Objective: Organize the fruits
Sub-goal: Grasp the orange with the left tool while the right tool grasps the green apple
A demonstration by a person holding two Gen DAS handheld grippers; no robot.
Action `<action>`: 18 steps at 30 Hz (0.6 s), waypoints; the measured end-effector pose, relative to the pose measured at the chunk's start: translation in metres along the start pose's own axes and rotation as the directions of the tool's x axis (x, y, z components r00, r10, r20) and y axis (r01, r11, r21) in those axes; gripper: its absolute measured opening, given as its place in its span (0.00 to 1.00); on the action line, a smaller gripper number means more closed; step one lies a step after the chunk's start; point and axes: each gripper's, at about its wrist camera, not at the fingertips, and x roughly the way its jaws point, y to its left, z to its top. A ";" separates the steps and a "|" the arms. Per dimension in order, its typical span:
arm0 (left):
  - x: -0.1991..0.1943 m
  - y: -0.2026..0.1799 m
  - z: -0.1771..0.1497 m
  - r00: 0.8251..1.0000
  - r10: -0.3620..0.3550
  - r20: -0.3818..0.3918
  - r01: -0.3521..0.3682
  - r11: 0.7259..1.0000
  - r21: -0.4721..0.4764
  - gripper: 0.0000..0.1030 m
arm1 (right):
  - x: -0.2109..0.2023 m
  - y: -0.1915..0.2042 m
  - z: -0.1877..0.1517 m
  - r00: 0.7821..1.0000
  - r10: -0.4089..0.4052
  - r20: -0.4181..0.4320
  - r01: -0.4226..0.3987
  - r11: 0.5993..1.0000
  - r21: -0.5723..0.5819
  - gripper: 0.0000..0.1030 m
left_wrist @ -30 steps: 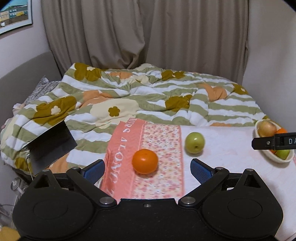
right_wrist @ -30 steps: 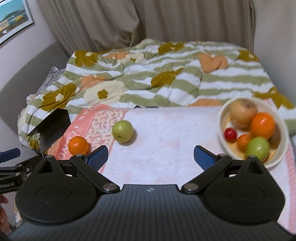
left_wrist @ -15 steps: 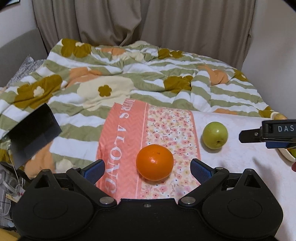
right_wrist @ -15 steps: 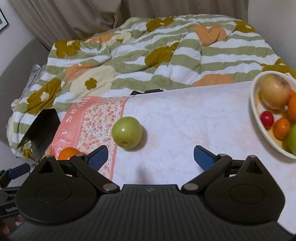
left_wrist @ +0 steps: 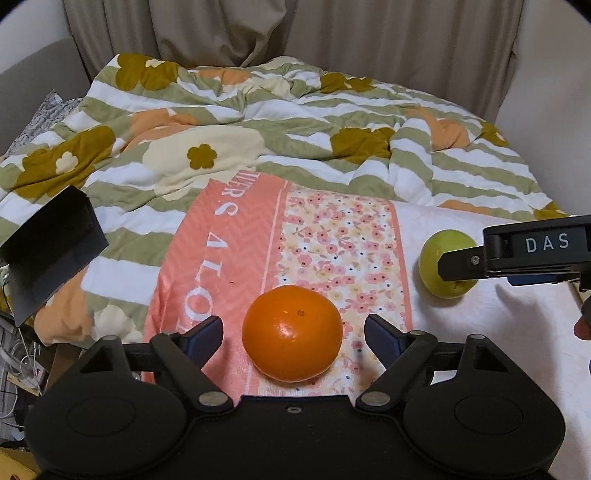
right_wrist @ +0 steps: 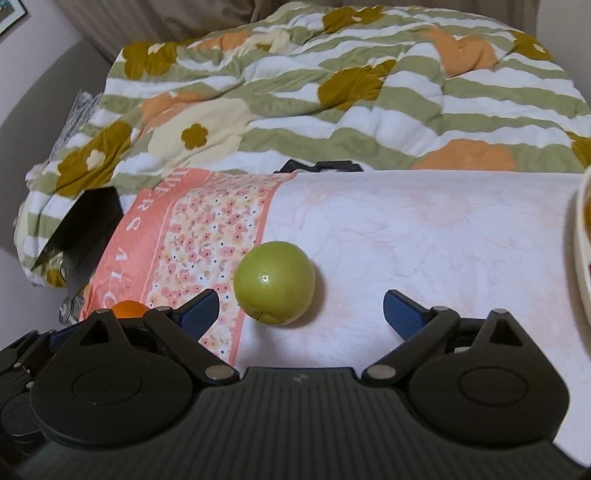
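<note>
Left wrist view: the orange (left_wrist: 291,332) is seen on the pink floral cloth (left_wrist: 332,240), between the blue pads of the left gripper (left_wrist: 293,334); jaws are closing, w/ gaps left on both sides, pads not yet touching the fruit. To the right, on the white part of the cloth, a green apple (left_wrist: 430,266) is partly covered by a finger of the right gripper (left_wrist: 517,254), which carries a label read as "DAS". White letters are printed along the cloth's coral band, partly read as "...MERS ALO..."; the rest is cut off. Behind, a striped flower-print duvet (left_wrist: 295,122) is bunched up, w/ curtains (left_wrist: 295,33) beyond. A black box flap (left_wrist: 51,251) sticks up at left.

Right wrist view: the green apple (right_wrist: 274,282) is seen on the white cloth area, just ahead of the right gripper (right_wrist: 301,308), nearer its left-hand pad; jaws are spread wide, nothing pinched. The orange (right_wrist: 127,308) is mostly hidden behind the gripper body at lower left. A white bowl rim (right_wrist: 580,236) is cut by the right edge; contents can't be made out. Coral-band lettering is too skewed to be read fully.
</note>
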 end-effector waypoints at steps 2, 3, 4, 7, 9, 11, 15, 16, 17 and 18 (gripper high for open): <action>0.003 -0.001 0.000 1.000 0.008 -0.003 -0.008 1.000 -0.002 0.79 | 0.005 0.000 0.002 1.000 0.005 -0.010 -0.005 1.000 -0.004 1.00; 0.003 -0.001 0.000 1.000 0.009 -0.002 -0.009 1.000 -0.005 0.76 | 0.007 0.000 0.002 1.000 0.008 -0.013 -0.008 1.000 -0.009 1.00; 0.004 -0.001 0.001 1.000 0.009 -0.003 -0.009 1.000 -0.007 0.72 | 0.008 0.001 0.003 1.000 0.010 -0.015 -0.010 1.000 -0.015 1.00; 0.008 -0.001 0.000 1.000 0.008 -0.015 -0.008 1.000 0.000 0.64 | 0.012 0.004 0.005 1.000 0.015 -0.022 -0.015 0.999 -0.035 1.00; 0.007 -0.002 -0.001 1.000 0.012 -0.014 -0.012 1.000 0.008 0.63 | 0.015 0.007 0.006 0.999 0.021 -0.026 -0.022 0.999 -0.048 1.00; 0.005 -0.004 -0.003 1.000 0.017 -0.013 -0.016 1.000 0.016 0.63 | 0.017 0.009 0.007 0.999 0.029 -0.024 -0.031 0.998 -0.059 1.00; 0.003 -0.002 -0.007 1.000 0.009 -0.016 -0.009 1.000 0.004 0.63 | 0.021 0.015 0.008 0.999 0.032 -0.030 -0.035 0.996 -0.082 0.96; 0.002 -0.001 -0.007 1.000 0.007 -0.016 -0.007 1.000 0.001 0.63 | 0.022 0.016 0.008 0.999 0.033 -0.032 -0.036 0.995 -0.088 0.92; 0.001 -0.001 -0.008 1.000 0.007 -0.016 -0.007 1.000 0.001 0.63 | 0.023 0.017 0.009 0.999 0.033 -0.033 -0.036 0.995 -0.093 0.91; 0.001 -0.001 -0.009 1.000 0.007 -0.015 -0.007 1.000 0.002 0.63 | 0.024 0.018 0.009 0.999 0.032 -0.034 -0.035 0.995 -0.097 0.91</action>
